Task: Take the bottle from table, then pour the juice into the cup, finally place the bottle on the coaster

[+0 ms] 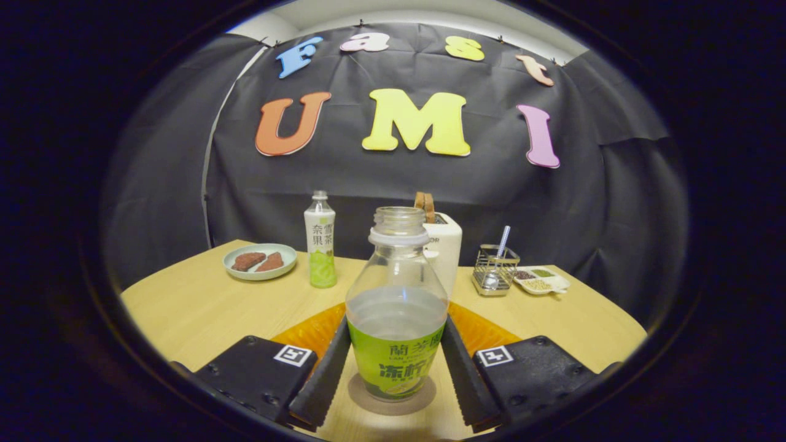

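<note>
A clear uncapped bottle [396,307] with a green label stands upright on a round brown coaster [393,409], with pale liquid about halfway up. It stands between the fingers of my gripper [396,323]. Both fingertips press against its sides at the top of the label, so the gripper is shut on it. Just behind the bottle lies an orange ribbed round object [310,331], mostly hidden by the bottle and the fingers. I cannot tell whether it is the cup.
Beyond, on the wooden table [184,307], a second green-labelled bottle [320,248] stands next to a plate with brown pieces [260,261]. A white toaster [443,245] is behind the held bottle. To its right are a wire holder [495,270] and a small divided dish [541,280].
</note>
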Demonstrator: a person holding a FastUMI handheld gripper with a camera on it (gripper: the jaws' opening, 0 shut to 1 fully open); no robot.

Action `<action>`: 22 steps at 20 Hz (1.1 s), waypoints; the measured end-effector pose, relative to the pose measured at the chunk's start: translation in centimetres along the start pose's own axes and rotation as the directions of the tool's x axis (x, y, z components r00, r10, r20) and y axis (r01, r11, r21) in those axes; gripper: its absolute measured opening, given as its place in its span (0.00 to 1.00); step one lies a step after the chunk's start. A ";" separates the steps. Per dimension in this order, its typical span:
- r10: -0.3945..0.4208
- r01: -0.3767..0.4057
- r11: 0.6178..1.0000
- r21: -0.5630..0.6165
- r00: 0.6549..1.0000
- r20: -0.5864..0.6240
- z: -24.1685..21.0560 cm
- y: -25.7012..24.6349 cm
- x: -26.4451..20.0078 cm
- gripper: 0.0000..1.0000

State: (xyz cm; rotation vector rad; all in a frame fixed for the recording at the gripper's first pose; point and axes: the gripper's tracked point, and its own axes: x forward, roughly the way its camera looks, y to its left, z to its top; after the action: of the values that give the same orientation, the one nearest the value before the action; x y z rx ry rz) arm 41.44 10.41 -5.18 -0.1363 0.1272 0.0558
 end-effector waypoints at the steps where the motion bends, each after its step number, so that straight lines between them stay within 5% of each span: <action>1: -0.002 0.002 1.000 0.008 1.000 0.005 0.0 -0.2 0.0 0.83; 14: -0.025 0.028 0.997 0.073 0.999 -0.039 -1.7 -1.3 -1.4 0.84; 17: -0.047 0.047 0.996 0.072 0.999 -0.005 -0.6 -1.6 -2.7 1.00; 22: -0.034 0.031 0.997 0.076 0.999 0.036 1.8 -0.7 -7.0 1.00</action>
State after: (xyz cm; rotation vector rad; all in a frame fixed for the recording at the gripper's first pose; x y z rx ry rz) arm 34.79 9.61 -2.36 -0.0616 0.0900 0.0212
